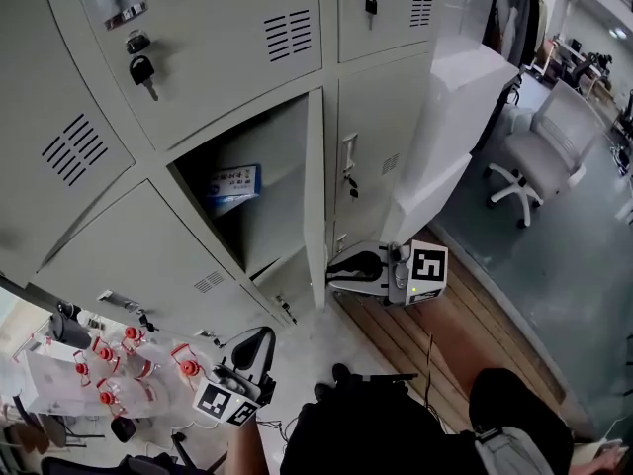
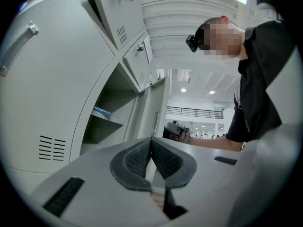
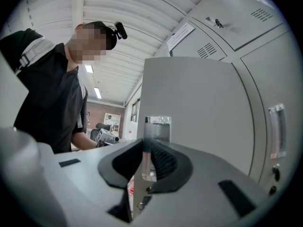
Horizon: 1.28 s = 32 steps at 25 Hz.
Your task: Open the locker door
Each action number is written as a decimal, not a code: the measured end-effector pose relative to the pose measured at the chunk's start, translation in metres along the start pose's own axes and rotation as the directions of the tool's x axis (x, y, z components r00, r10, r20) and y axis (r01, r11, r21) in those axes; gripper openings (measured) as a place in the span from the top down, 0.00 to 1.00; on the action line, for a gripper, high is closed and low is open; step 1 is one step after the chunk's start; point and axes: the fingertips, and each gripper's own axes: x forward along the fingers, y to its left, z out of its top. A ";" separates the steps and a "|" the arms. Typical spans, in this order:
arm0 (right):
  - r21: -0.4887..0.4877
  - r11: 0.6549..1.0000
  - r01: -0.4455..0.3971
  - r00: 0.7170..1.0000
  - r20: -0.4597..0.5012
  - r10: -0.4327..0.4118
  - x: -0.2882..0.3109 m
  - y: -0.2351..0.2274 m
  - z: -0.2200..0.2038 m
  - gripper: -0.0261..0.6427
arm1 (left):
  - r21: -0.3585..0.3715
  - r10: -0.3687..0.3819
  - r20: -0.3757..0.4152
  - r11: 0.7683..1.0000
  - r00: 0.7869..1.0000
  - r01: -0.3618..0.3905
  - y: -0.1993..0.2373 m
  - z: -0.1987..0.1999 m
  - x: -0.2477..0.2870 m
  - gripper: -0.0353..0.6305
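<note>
While pressed together on nothing, left gripper point(image 1: 255, 336) nearest, low before the lockers point(image 1: 198, 47). Second of two, right gripper point(image 1: 334, 265), pinching the free edge of the one open door point(image 1: 316, 186): pale grey, swung out edge-on from its compartment, one blue box point(image 1: 234, 186) inside. Rightward, open floor point(image 1: 564, 265); one chair point(image 1: 549, 151) well apart.

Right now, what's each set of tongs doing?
Left tongs: closed, empty.
Right tongs: closed on the edge of the locker door.
</note>
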 end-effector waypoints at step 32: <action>0.018 0.969 -0.246 0.969 0.041 0.246 -0.085 -0.003 0.005 0.87 | 0.027 0.178 0.046 0.983 0.983 -0.180 -0.070 -0.027 0.058 0.92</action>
